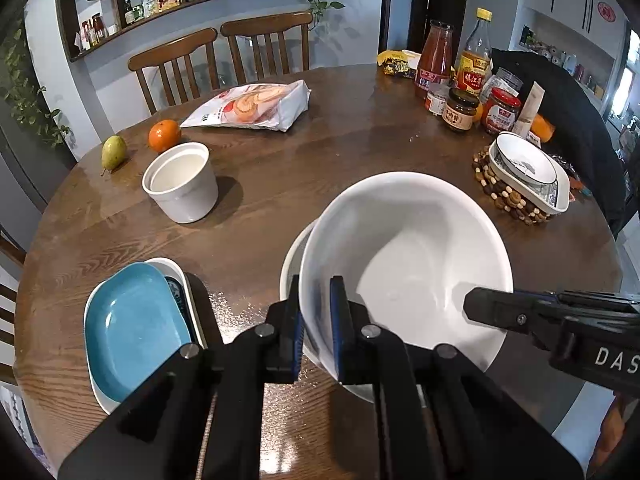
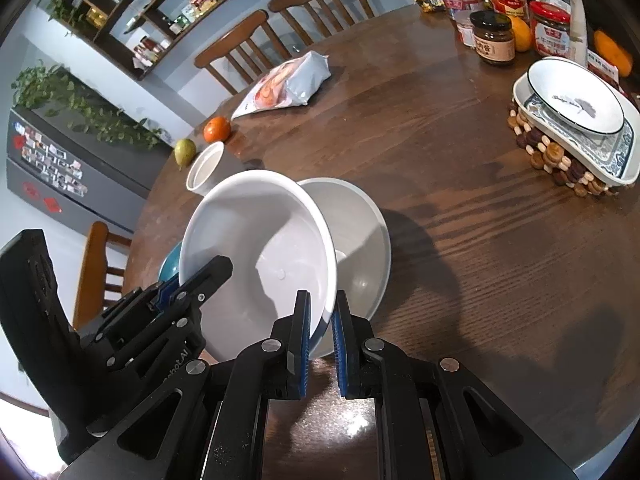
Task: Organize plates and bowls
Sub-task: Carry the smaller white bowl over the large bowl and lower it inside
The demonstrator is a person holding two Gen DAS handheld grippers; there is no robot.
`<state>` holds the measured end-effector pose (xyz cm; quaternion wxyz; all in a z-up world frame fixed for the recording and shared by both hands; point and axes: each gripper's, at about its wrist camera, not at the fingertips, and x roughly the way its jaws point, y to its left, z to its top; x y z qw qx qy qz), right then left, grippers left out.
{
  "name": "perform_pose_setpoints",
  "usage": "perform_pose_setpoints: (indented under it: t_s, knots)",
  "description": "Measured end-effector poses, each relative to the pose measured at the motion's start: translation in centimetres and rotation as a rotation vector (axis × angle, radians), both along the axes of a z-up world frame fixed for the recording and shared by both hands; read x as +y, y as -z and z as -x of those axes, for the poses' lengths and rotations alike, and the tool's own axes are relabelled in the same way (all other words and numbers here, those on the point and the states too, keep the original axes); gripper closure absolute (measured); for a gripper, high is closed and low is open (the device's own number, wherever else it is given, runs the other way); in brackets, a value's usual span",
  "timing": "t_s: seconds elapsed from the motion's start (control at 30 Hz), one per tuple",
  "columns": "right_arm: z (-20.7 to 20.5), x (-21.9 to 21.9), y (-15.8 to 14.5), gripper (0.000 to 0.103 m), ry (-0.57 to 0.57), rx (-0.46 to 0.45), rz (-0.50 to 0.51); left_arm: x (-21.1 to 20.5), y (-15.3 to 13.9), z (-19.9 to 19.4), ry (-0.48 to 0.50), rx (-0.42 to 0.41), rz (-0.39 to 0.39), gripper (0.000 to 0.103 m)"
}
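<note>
We had the white bowl (image 1: 404, 264) up off the table (image 1: 320, 152), tilted, both grippers pinching its near rim; the left gripper (image 1: 316, 320) was clamped with one finger inside the wall and one outside; the right gripper (image 2: 322, 332) did the same further round the rim. Beneath it sat a second bowl (image 2: 360, 240), upright on the wood, and our bowl hung just over that one, partly overlapping it; whether the two touched, we couldn't tell. Its mouth faced up and away from us, toward the far side of the table, the near rim low in our grip and the far rim high; being round, it had no long axis to speak of. By our reckoning we were midway: the blue plate (image 1: 132, 320) already lay in a white dish (image 1: 184, 280) at the left; another bowl sat nested in the patterned dish (image 2: 624, 144) on the beaded mat (image 2: 552, 152); still left, as we judged it, was nesting this bowl and dealing with the lone white cup (image 1: 182, 184).
</note>
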<state>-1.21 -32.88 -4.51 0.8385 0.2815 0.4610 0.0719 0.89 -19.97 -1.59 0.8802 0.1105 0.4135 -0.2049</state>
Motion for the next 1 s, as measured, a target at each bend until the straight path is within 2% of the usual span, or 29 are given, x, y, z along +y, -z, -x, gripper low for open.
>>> perform_pose_setpoints:
  t_s: [1.0]
  knots:
    - [-0.3, 0.4, 0.4, 0.089, -0.001, 0.026, 0.07, -0.9, 1.5, -0.8, 0.01, 0.035, -0.045, 0.092]
